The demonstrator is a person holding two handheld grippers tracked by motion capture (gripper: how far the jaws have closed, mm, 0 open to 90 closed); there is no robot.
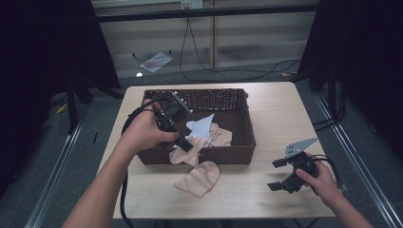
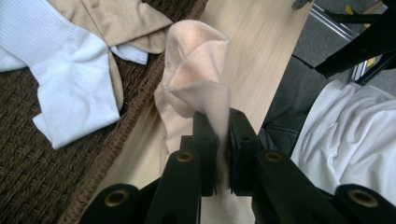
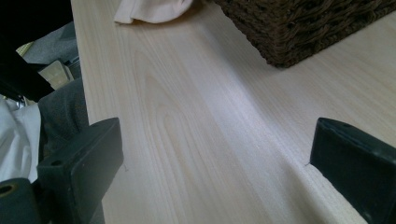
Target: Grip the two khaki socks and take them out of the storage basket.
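Observation:
A peach sock (image 1: 197, 176) hangs over the front wall of the dark wicker basket (image 1: 237, 102), its toe lying on the table. My left gripper (image 1: 187, 146) is shut on its upper end at the basket's front rim; in the left gripper view the jaws pinch the sock (image 2: 196, 79) between them (image 2: 222, 154). Inside the basket lie a white sock (image 1: 200, 126) (image 2: 65, 74) and a tan sock (image 1: 221, 137) (image 2: 112, 18). My right gripper (image 1: 280, 174) rests low over the table at the front right, jaws wide apart (image 3: 215, 158) with nothing between them.
The light wooden table (image 1: 271, 114) has bare surface to the right of the basket and along the front edge. The basket corner (image 3: 299, 32) stands ahead of the right gripper. Cables trail on the floor behind the table.

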